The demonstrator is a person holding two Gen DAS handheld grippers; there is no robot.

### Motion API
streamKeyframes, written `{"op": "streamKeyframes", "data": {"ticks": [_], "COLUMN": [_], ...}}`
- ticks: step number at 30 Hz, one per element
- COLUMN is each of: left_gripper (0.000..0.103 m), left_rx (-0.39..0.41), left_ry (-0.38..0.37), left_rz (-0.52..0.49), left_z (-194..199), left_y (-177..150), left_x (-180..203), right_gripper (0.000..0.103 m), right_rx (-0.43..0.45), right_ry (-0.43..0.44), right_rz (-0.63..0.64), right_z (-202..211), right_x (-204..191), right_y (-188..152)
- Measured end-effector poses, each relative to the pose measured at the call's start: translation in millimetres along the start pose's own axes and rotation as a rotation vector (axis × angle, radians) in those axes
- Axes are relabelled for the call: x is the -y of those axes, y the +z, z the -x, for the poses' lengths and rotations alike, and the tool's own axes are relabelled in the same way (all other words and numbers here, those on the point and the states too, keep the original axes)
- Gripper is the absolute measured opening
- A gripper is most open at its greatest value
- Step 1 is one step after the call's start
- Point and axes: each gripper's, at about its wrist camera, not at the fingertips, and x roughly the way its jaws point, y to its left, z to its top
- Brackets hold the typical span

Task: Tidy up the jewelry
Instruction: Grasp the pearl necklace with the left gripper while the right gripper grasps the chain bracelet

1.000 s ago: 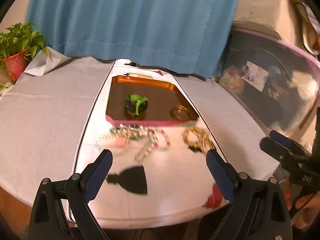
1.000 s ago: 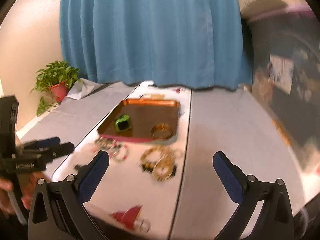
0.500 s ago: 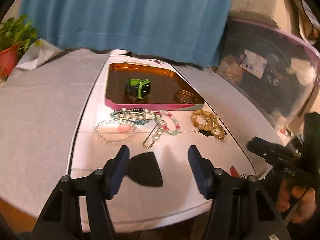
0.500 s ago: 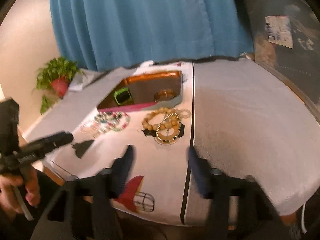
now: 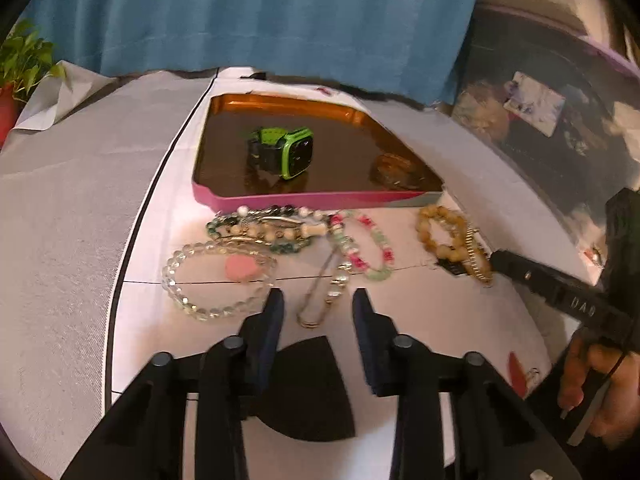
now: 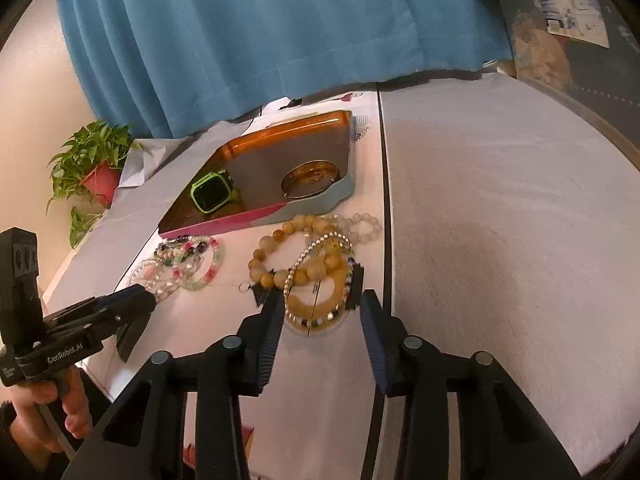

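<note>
An orange tray (image 5: pixel 304 201) with a pink front rim holds a green watch (image 5: pixel 296 152) and a gold bangle (image 5: pixel 394 168). Bracelets lie in a row before it on the white cloth. My left gripper (image 5: pixel 318 300) hangs low over a thin silver chain (image 5: pixel 320 304). Its jaws are closing, with the chain's loop between them untouched. A clear bead bracelet (image 5: pixel 216 280) lies just left of it. My right gripper (image 6: pixel 322 304) is closing around a yellow bangle (image 6: pixel 316 312) under a rhinestone bracelet (image 6: pixel 320 246), beside amber beads (image 6: pixel 280 248); the pads do not press.
A potted plant (image 6: pixel 96 168) stands at the table's far left. Behind the table hangs a blue curtain (image 6: pixel 260 32). A dark cluttered bin (image 5: pixel 552 120) sits to the right. Grey cloth (image 6: pixel 500 220) covers the table on both sides of the white strip.
Both grippers have come down and forward to the row of bracelets. Their jaws have narrowed from wide open to a small gap.
</note>
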Motion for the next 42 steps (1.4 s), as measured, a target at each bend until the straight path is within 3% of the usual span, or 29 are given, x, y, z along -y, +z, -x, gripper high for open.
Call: {"op": "streamKeyframes", "data": {"ticks": [1, 5, 9, 12, 13, 18, 21, 25, 27, 31, 34, 38, 42], "left_gripper": [0.021, 0.019, 0.013, 0.011, 0.011, 0.011, 0.011, 0.012, 0.019, 0.043, 0.046, 0.027, 0.010], "left_rx": [0.003, 0.001, 0.000, 0.003, -0.001, -0.005, -0.008, -0.030, -0.040, -0.026, -0.005, 0.005, 0.015], "left_ry": [0.013, 0.029, 0.044, 0.049, 0.037, -0.044, -0.011, -0.011, -0.018, -0.012, 0.028, 0.002, -0.034], "left_rz": [-0.008, -0.051, -0.147, -0.186, -0.179, -0.142, -0.195, -0.177, -0.182, -0.198, -0.266, -0.248, -0.126], "left_z": [-0.3, -4.4, -11.7, -11.6, -9.4, 30.7, 34.1, 25.2, 21.5, 16.5, 11.3, 11.5, 12.0], "left_y": [0.1, 2.4, 4.5, 2.1, 0.2, -27.0, -32.9, -32.7, -32.0, -30.0, -32.4, -31.8, -27.8], "left_x": [0.7, 5.3, 17.7, 24.3, 24.3, 27.8, 36.0, 37.3, 41.0, 49.8, 61.1, 58.2, 39.6], "right_gripper": [0.033, 0.025, 0.022, 0.008, 0.004, 0.004, 0.004, 0.004, 0.005, 0.006, 0.008, 0.008, 0.009], "right_rx": [-0.002, -0.018, -0.024, -0.024, -0.027, -0.036, -0.037, -0.033, -0.029, -0.026, -0.013, 0.013, 0.016], "right_ry": [-0.012, -0.062, -0.149, -0.205, -0.199, -0.128, -0.082, -0.060, -0.061, -0.103, -0.141, -0.179, -0.223], "right_rz": [0.009, 0.037, 0.155, 0.222, 0.224, 0.250, 0.278, 0.250, 0.207, 0.202, 0.222, 0.226, 0.252], "right_z": [-4.1, -14.6, -20.5, -19.9, -17.6, 8.8, 28.9, 39.4, 39.9, 35.8, 32.2, 31.5, 30.7], "right_x": [-0.1, -4.1, -21.5, -28.4, -28.2, -28.0, -26.9, -15.7, -9.7, -14.1, -22.1, -26.7, -34.1], "right_y": [3.4, 9.9, 9.2, 5.6, 3.9, -20.5, -39.6, -46.1, -45.1, -41.5, -42.1, -45.2, -46.9]}}
